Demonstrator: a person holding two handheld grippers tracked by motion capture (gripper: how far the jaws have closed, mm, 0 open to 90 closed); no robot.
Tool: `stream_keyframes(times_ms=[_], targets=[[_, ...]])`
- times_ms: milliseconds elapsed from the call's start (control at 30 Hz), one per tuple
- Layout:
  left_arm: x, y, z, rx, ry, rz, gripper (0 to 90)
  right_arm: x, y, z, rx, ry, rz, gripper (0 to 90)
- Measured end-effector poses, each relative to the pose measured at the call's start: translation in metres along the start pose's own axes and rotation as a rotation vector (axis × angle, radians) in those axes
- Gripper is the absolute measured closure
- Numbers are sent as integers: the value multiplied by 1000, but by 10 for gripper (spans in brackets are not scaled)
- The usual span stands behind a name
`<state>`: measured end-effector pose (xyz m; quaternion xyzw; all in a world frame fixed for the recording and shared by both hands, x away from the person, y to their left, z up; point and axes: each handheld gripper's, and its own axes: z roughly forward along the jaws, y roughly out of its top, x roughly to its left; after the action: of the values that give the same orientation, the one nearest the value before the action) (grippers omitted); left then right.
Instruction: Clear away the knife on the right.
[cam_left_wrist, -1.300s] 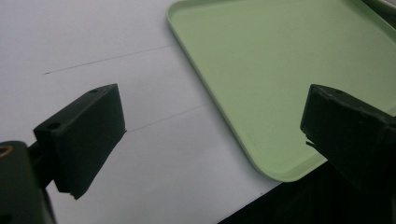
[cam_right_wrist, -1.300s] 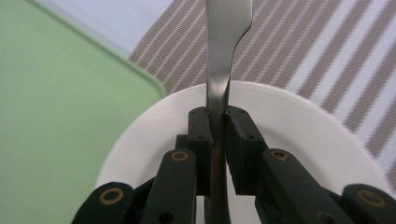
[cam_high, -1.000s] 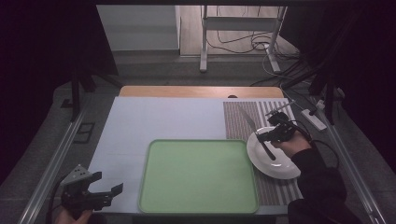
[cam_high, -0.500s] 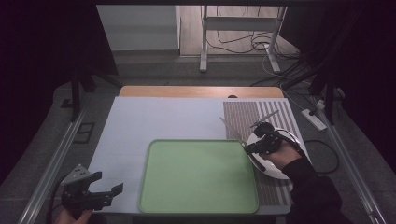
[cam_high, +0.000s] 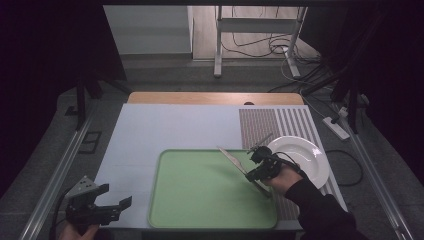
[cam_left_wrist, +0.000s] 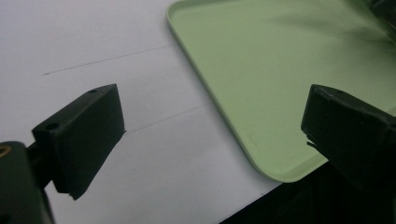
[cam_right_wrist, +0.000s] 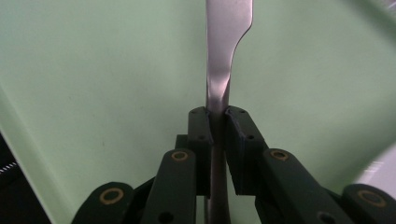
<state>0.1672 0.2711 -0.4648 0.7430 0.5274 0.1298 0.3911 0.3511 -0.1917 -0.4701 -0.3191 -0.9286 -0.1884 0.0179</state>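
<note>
Right gripper (cam_high: 258, 167) was clamped on a knife (cam_right_wrist: 227, 51), held over the right edge of the green tray (cam_high: 200, 210), blade slanting up toward the tray's far side. White plate (cam_high: 305, 157) sat just beside, near the table's right edge. Left gripper (cam_high: 107, 205) hung released at the near left corner, nothing in it.

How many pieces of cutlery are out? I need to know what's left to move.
1: a metal utensil, clamped in the right gripper over the right side of the green tray. The white plate beside the tray looks bare.
</note>
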Motion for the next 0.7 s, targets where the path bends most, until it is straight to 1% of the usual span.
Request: stream_keyframes(times_ms=[67, 167, 200, 233, 267, 300, 333, 367, 400, 433, 467, 500, 567, 633, 667, 700], targets=[[0, 0, 0, 1, 0, 1, 56, 2, -1, 9, 24, -1, -2, 811], [0, 0, 0, 1, 0, 1, 56, 6, -2, 19, 72, 15, -7, 807], [0, 0, 0, 1, 0, 1, 56, 6, -2, 19, 72, 15, -7, 807], [0, 0, 0, 1, 0, 0, 56, 7, -2, 22, 93, 21, -12, 804], [0, 0, 0, 1, 0, 1, 56, 8, -2, 27, 96, 21, -31, 795], [0, 0, 0, 2, 0, 1, 56, 8, -1, 26, 93, 27, -37, 760], [0, 0, 0, 1, 0, 0, 56, 7, 0, 24, 65, 34, -35, 720], [0, 0, 0, 2, 0, -1, 56, 5, 2, 21, 40, 45, -39, 724], [0, 0, 0, 2, 0, -1, 56, 5, 2, 21, 40, 45, -39, 724], [0, 0, 1, 2, 0, 0, 56, 6, 6, 19, -2, 40, -86, 822], [0, 0, 1, 3, 0, 0, 56, 8, 9, 19, -17, 36, -118, 873], [0, 0, 1, 3, 0, 0, 56, 10, 12, 20, -33, 37, -149, 900], [0, 0, 1, 3, 1, 0, 56, 14, 20, 25, -63, 55, -193, 900], [0, 0, 1, 3, 0, -1, 56, 19, 28, 32, -84, 58, -228, 900], [0, 0, 1, 4, 0, -2, 56, 19, 28, 32, -84, 58, -228, 900], [0, 0, 1, 5, 1, -3, 56, 23, 33, 40, -100, 58, -251, 900]])
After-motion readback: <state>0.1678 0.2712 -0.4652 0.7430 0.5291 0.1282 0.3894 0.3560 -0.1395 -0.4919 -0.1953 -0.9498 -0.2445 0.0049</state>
